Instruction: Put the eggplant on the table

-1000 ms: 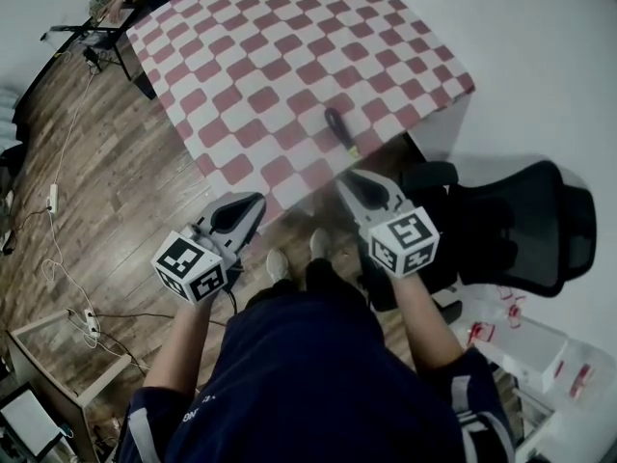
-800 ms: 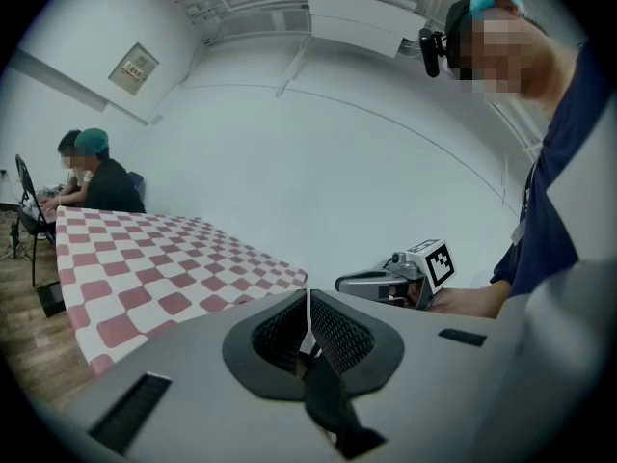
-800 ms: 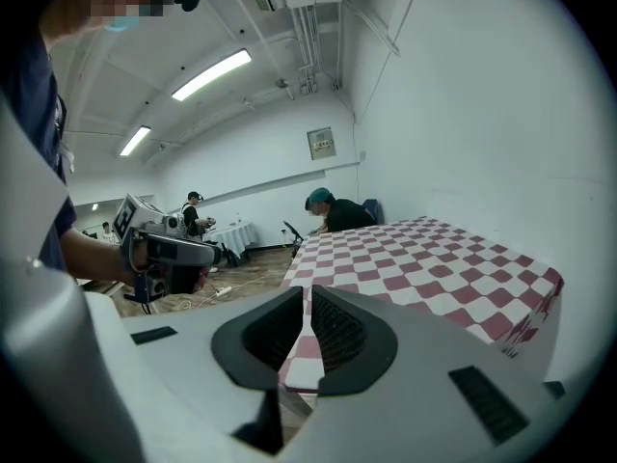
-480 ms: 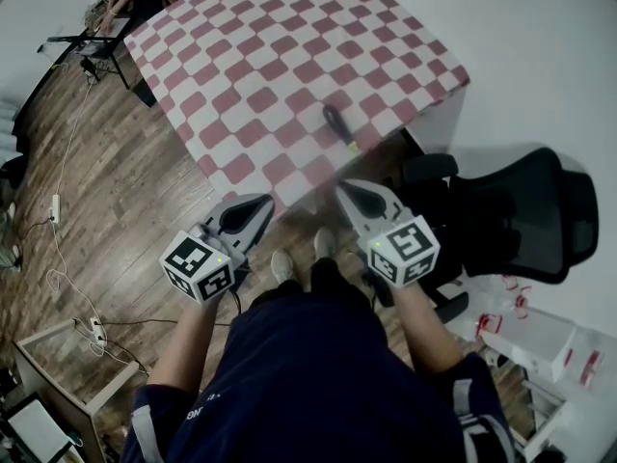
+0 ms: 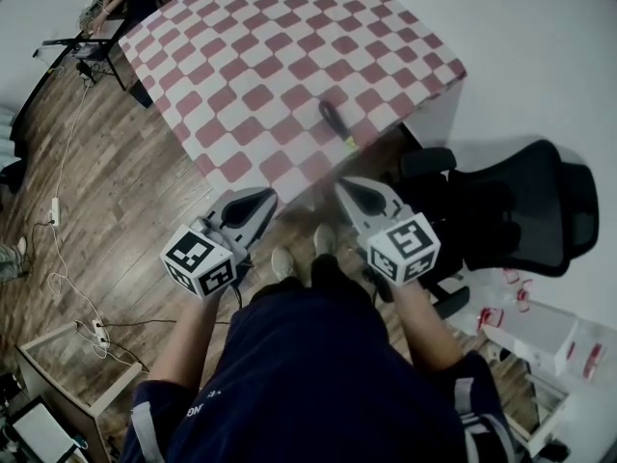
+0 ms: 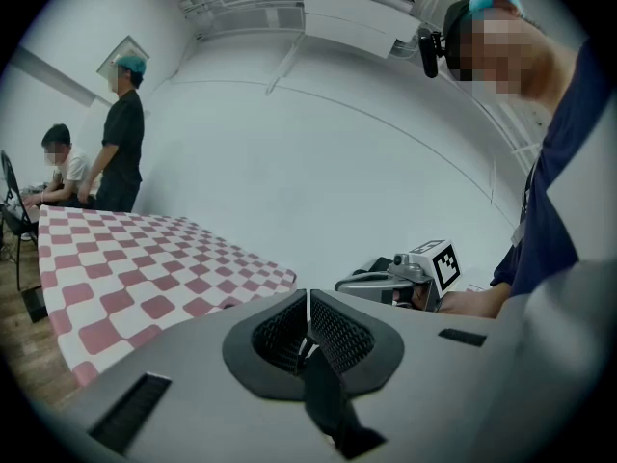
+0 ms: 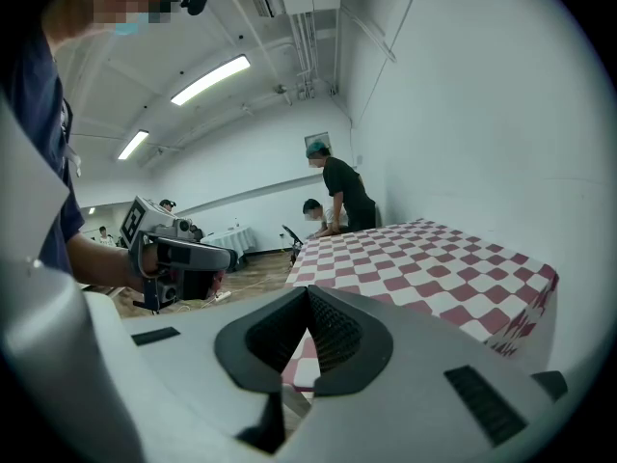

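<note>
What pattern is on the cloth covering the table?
The tablecloth is a red-and-white check; the head view shows it best.

Checkered table (image 5: 280,56) ahead of the jaws; wood floor (image 5: 116,191) beneath; black office chair (image 5: 525,210) right; white wall (image 6: 289,162); ceiling strip lights (image 7: 210,79).

no readable words or numbers anywhere right now. just black-and-white square patterns on the left marker cube (image 5: 201,260) and the right marker cube (image 5: 405,249), code squares, not letters. some white print on the dark sleeve (image 5: 198,412), too small to make out. red marks on the white box (image 5: 540,340), illegible.
</note>
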